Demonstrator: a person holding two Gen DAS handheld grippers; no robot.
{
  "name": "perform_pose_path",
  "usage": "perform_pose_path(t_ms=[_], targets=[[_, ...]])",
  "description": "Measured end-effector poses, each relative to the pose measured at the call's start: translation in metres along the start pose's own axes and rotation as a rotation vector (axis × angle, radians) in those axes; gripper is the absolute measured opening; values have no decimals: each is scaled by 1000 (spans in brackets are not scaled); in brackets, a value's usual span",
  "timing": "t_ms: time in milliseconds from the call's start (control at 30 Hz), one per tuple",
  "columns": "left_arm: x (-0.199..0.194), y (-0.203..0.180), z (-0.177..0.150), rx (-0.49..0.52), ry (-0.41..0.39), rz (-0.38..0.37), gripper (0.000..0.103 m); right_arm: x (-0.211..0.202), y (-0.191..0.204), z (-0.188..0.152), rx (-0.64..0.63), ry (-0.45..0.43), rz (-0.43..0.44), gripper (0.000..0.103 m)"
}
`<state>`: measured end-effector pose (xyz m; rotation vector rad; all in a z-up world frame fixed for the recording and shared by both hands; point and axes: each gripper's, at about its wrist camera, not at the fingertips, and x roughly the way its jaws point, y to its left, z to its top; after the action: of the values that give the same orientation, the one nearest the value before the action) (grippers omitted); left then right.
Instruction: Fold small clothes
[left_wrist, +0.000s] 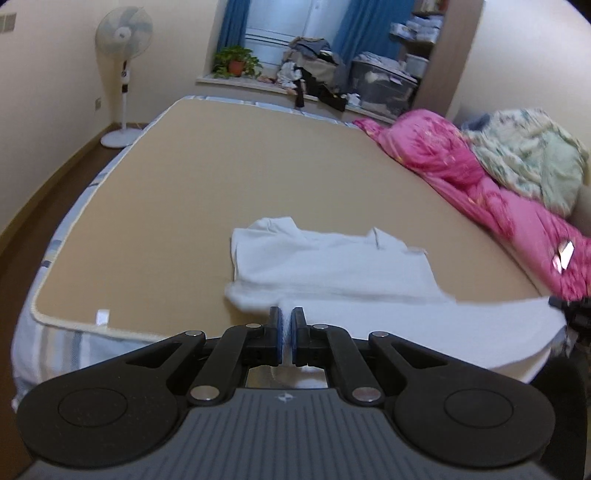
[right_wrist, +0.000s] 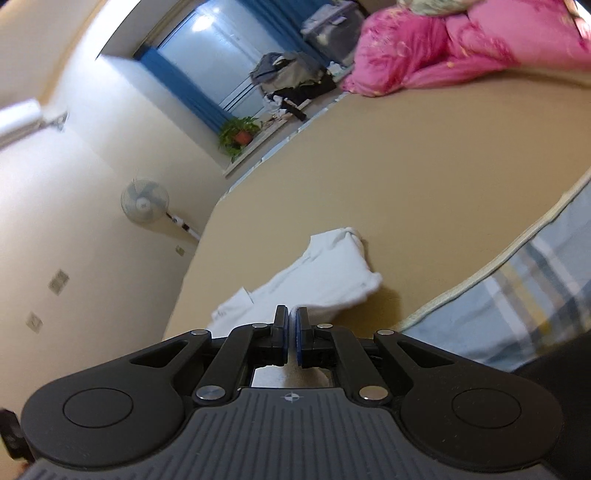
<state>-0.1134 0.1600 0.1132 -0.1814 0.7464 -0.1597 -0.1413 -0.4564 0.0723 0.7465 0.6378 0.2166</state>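
On the bed's tan mat (left_wrist: 258, 166), near its front edge, lies the white garment (left_wrist: 332, 258), its near hem lifted. My left tool (left_wrist: 287, 325) is clenched on that hem at six o'clock in its view, white cloth showing between the pads. My right tool (right_wrist: 291, 328) is clenched too, apparently pinching the hem's other end, though I cannot see cloth in it clearly. If one thin pinch slips, I judge the hem would drop and the fold land skewed; uneven lifting could drag the shirt toward the pink quilt (left_wrist: 461, 158) at two o'clock.

A tan-covered bed (left_wrist: 258, 166) carries a white garment (left_wrist: 332, 266) near its front and pink bedding (left_wrist: 461, 166) along one side.
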Motion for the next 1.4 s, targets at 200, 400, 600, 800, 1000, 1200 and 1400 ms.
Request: perform_pose_path(t_ms=[200,400,600,800,1000,1200,1400], targets=[[136,32,63,-82,69,64,5,121,-22,55,5,46,-76,3],[274,51,107,-100,184,142,5,264,-46,97,-32,126,-247,3],[325,72,88,-143,243,185,5,330,-57,91,-43,193,-346,3],[331,77,94,-160,234,183,11,346,-60,89,-68,208,-376,3],[309,108,101,-241,156,226,22,334,-62,101,-86,90,-451,7],[297,128,87,-229,251,207,26,309,-67,103,-149,113,-399,25],[309,99,77,-85,323,69,40,314,-62,77,-323,347,-370,33]])
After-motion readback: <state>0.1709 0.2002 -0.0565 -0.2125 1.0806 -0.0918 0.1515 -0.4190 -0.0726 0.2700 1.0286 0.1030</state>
